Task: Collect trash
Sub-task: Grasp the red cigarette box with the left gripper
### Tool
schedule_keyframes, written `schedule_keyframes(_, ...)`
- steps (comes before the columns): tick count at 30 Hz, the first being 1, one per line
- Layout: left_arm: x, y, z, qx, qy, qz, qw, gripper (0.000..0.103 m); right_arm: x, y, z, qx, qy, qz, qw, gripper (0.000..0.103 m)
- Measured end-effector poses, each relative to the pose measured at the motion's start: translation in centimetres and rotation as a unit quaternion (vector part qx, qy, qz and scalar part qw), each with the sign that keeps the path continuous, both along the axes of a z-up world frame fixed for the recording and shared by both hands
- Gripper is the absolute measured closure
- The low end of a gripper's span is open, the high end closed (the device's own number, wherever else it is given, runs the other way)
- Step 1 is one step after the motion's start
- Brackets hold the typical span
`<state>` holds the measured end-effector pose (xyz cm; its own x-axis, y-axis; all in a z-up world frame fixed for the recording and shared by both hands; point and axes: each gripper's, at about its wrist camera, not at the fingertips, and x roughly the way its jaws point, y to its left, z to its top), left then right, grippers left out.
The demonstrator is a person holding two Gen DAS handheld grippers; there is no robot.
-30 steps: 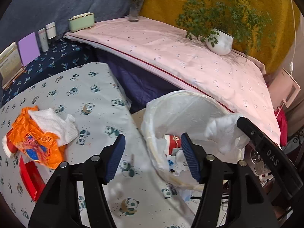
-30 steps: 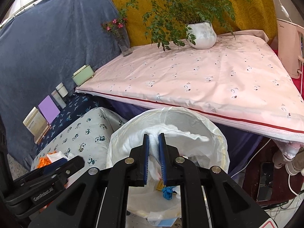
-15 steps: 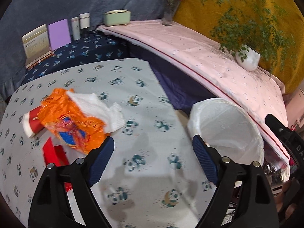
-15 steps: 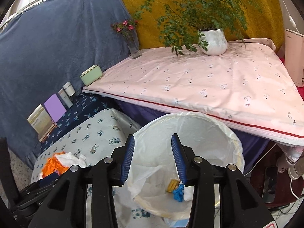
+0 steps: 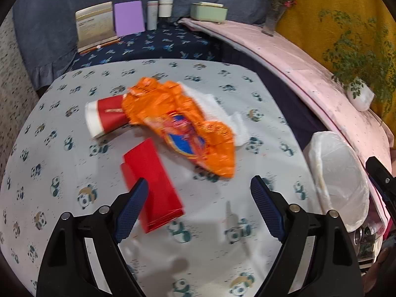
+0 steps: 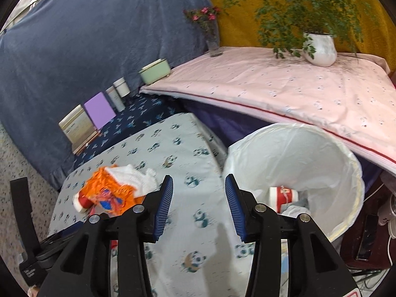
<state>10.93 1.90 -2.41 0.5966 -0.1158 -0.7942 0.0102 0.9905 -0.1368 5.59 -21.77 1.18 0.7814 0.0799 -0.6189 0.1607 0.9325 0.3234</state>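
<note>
We find no legible text: print on the orange wrapper [image 5: 188,133], red cup [image 5: 104,117] and standing cream booklet [image 5: 95,23] is too blurred.

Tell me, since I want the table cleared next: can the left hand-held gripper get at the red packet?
Probably yes. The left hand-held gripper is open, and the red packet lies flat beside its left finger with nothing on top; the orange wrapper sits farther back.

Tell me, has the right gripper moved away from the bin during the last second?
Yes. The right gripper has swung left: its open fingers now frame the panda cloth, with the bin off to the right.
</note>
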Motion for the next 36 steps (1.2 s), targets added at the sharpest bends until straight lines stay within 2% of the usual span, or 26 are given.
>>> schedule_keyframes(11, 0.9, 3.0, -4.2, 0.009, 0.057, 0.036, 0.9977, 0.023, 0.9, 5.2, -1.3, -0.002, 0.022, 0.055, 0.998, 0.060)
schedule_keyframes(13, 1.1, 3.3, -4.8, 0.008, 0.067, 0.037, 0.9971, 0.026, 1.3, 5.8, -1.6, -0.003, 0.027, 0.062, 0.998, 0.060)
schedule_keyframes(16, 1.4, 3.6, -5.3, 0.001, 0.080, 0.025, 0.9965, 0.051, 1.7, 6.6, -2.1, -0.002, 0.035, 0.072, 0.997, 0.060)
schedule_keyframes(18, 1.3, 3.9, -5.3, 0.001, 0.079, 0.022, 0.9966, 0.059, 2.2, 7.2, -2.6, 0.000, 0.041, 0.079, 0.996, 0.060)
schedule_keyframes(24, 0.8, 5.2, -4.4, -0.020, 0.073, 0.020, 0.9969, 0.100, 3.6, 9.0, -4.0, 0.007, 0.061, 0.098, 0.993, 0.060)
schedule_keyframes(36, 1.1, 7.9, -2.6, -0.024, 0.049, 0.029, 0.9981, 0.103, 7.0, 12.0, -7.1, 0.003, 0.094, 0.120, 0.988, 0.060)
